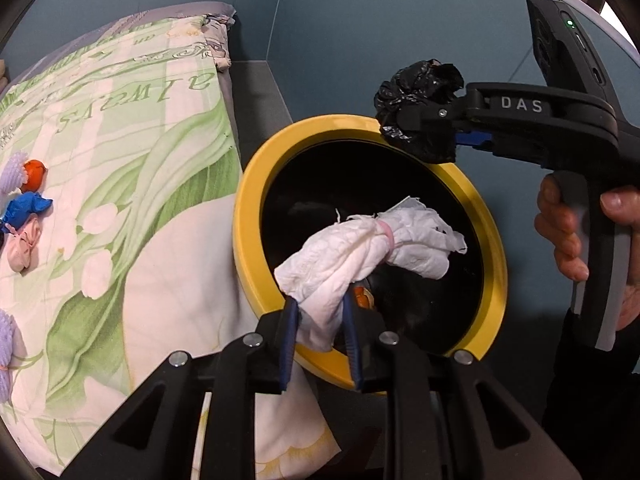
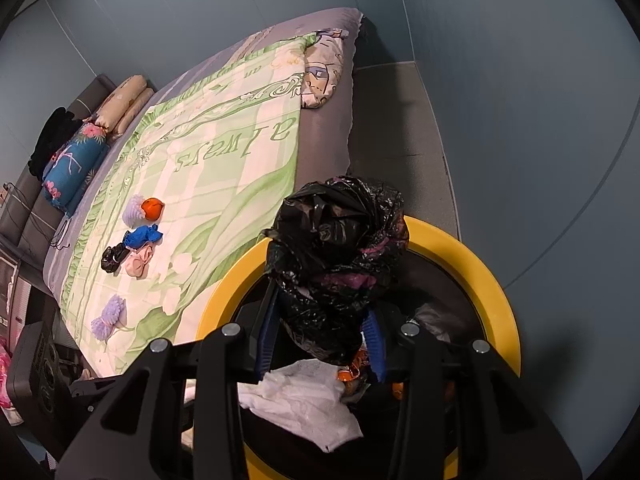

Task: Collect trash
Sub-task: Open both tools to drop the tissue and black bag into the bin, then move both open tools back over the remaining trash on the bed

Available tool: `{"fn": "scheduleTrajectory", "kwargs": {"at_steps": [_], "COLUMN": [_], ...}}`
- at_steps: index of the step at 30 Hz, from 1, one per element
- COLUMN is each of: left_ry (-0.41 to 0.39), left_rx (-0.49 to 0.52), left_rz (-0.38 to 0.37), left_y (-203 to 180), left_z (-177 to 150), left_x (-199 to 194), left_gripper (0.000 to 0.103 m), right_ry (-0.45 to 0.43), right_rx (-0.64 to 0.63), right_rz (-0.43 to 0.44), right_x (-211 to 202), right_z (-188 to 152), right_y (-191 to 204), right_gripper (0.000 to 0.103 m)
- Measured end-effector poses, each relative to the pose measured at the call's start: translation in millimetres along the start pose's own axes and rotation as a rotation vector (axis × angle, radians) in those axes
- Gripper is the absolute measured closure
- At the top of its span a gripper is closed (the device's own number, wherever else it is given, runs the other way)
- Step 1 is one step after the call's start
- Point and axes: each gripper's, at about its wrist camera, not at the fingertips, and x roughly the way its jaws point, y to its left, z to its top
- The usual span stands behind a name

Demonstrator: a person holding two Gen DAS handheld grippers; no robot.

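Note:
A yellow-rimmed bin [image 1: 248, 200] with a black inside stands beside the bed. My left gripper [image 1: 320, 300] is shut on a crumpled white tissue wad [image 1: 360, 252], which hangs over the bin's mouth. My right gripper [image 1: 416, 128] is shut on a crumpled black plastic bag [image 1: 416, 92] above the bin's far rim. In the right wrist view the black bag [image 2: 340, 240] sits between the blue pads of the right gripper [image 2: 322, 304], over the bin [image 2: 492, 280]. The white tissue [image 2: 304, 396] shows below it. Orange scraps lie inside the bin.
A bed with a green floral quilt [image 2: 224, 168] carries several small wads: orange [image 2: 154, 208], blue [image 2: 142, 237], pink [image 2: 138, 266], black [image 2: 114, 258] and lilac [image 2: 110, 316]. Pillows [image 2: 76, 164] lie at its far end. A hand [image 1: 560, 232] holds the right gripper.

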Motion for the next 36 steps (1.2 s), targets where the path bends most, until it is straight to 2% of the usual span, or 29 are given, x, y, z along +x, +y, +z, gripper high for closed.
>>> {"fn": "scheduleTrajectory", "kwargs": {"at_steps": [10,14,22,29,36], "left_ry": [-0.030,-0.042,-0.108,-0.141,-0.181], "left_rx": [0.001,-0.005,-0.015,-0.032,-0.096], "left_rz": [-0.011,-0.011,0.006,0.030,0.061], "left_y": [-1,0,6,17,41], "left_z": [0,0,4,4,3], "left_x": [-9,-14,-36,-52,-70], "left_gripper": [0.058,0.052,0.032,0.026,0.021], "right_ry": [-0.007,-0.019,-0.036,-0.048,-0.055], "right_rx": [0.017,0.027,0.020,-0.008,-0.041], "right_rz": [0.016,0.018,0.035,0.050,0.055], "right_x": [-2,-6,-11,-15,-17], "right_z": [1,2,6,10,16], "right_y": [-2,-3,3,16,32], "right_gripper": [0.055,0.051,0.047,0.044,0.039]}}
